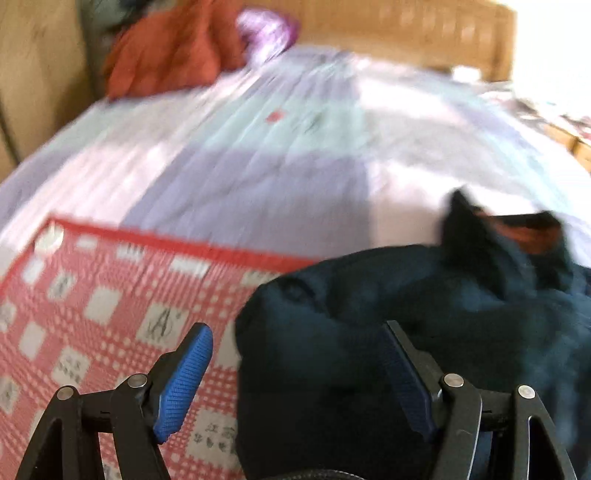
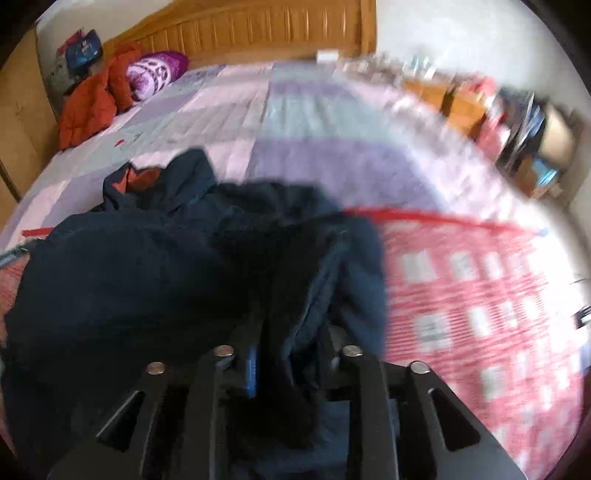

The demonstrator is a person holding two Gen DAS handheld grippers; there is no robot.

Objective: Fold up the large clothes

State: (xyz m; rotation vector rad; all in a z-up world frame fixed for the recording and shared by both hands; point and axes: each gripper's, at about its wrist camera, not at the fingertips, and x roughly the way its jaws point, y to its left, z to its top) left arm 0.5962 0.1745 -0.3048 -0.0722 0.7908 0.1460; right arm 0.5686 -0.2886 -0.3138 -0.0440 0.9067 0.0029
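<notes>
A dark navy garment with a rust-orange lining lies bunched on a red-and-white checked cloth spread over the bed. My left gripper is open wide at the garment's left edge. Its left pad is over the checked cloth and its right pad is over the dark fabric, neither pressing. In the right wrist view the same garment is heaped over my right gripper. A fold of it fills the gap between the jaws and hides the fingertips, and only a sliver of one blue pad shows.
The bed has a lilac and mint patchwork quilt and a wooden headboard. An orange jacket and a purple patterned pillow lie at its far left corner. A cluttered wooden shelf stands to the right.
</notes>
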